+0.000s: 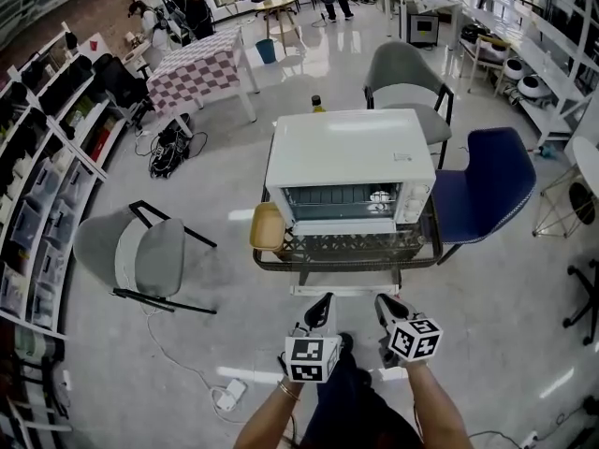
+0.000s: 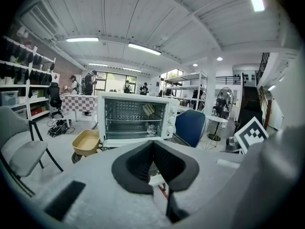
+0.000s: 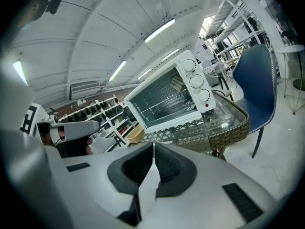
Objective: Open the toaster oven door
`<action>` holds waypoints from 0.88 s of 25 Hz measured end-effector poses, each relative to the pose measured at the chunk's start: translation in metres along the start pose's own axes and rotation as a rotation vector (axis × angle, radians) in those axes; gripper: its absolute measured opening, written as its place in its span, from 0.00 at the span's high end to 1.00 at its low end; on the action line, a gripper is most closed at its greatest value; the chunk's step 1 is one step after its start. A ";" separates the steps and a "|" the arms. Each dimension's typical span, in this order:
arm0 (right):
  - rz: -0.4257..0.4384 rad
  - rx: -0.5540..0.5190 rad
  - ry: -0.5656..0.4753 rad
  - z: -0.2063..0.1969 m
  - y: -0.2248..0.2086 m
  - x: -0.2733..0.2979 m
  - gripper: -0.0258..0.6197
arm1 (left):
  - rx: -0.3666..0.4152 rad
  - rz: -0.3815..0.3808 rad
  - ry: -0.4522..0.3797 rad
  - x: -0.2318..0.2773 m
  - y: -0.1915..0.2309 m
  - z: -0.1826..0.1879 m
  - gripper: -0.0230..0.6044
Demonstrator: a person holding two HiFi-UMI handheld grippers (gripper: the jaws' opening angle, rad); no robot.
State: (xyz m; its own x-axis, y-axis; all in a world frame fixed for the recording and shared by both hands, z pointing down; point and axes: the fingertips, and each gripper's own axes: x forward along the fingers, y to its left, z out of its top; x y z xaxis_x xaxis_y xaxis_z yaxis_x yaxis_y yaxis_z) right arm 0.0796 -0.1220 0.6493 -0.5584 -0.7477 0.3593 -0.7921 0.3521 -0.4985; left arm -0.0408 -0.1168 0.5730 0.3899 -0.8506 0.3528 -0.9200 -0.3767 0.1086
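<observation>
A low wicker-rimmed surface (image 1: 348, 264) with a glass top carries the white toaster oven (image 1: 351, 152). The oven takes up most of the top and its front faces the person. Through that front the wire rack shows plainly. A column of knobs (image 3: 198, 81) runs down the front's right side. Whether the door is dropped flat or upright and only clear glass, I cannot tell for sure.

A blue chair (image 1: 487, 185) stands just beside the toaster oven on its right. A grey chair (image 1: 402, 73) is close behind the oven, and another grey chair (image 1: 126, 251) sits well apart on the floor to its left. A tan tray (image 1: 267, 227) rests at the oven's front-left corner, overhanging the surface's edge.

Both grippers hang in front of the toaster oven, well short of it and touching nothing. The left gripper (image 1: 323, 305) points at the oven's front. Its jaws are pressed together with nothing between them. The right gripper (image 1: 388, 307) is just beside it, with its jaws likewise pressed together and empty.
</observation>
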 end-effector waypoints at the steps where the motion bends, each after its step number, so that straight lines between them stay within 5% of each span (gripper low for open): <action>1: 0.000 -0.008 -0.005 0.004 0.001 -0.001 0.94 | 0.004 -0.003 0.000 0.000 -0.001 0.003 0.94; 22: -0.034 -0.182 -0.097 0.084 0.042 -0.023 0.96 | 0.019 -0.018 -0.075 -0.012 -0.012 0.072 0.94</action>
State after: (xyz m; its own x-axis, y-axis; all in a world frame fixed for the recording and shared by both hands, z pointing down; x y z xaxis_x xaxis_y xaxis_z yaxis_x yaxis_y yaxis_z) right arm 0.0802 -0.1375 0.5535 -0.5115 -0.8084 0.2913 -0.8463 0.4153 -0.3337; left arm -0.0315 -0.1283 0.5001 0.4086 -0.8686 0.2803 -0.9123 -0.3981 0.0962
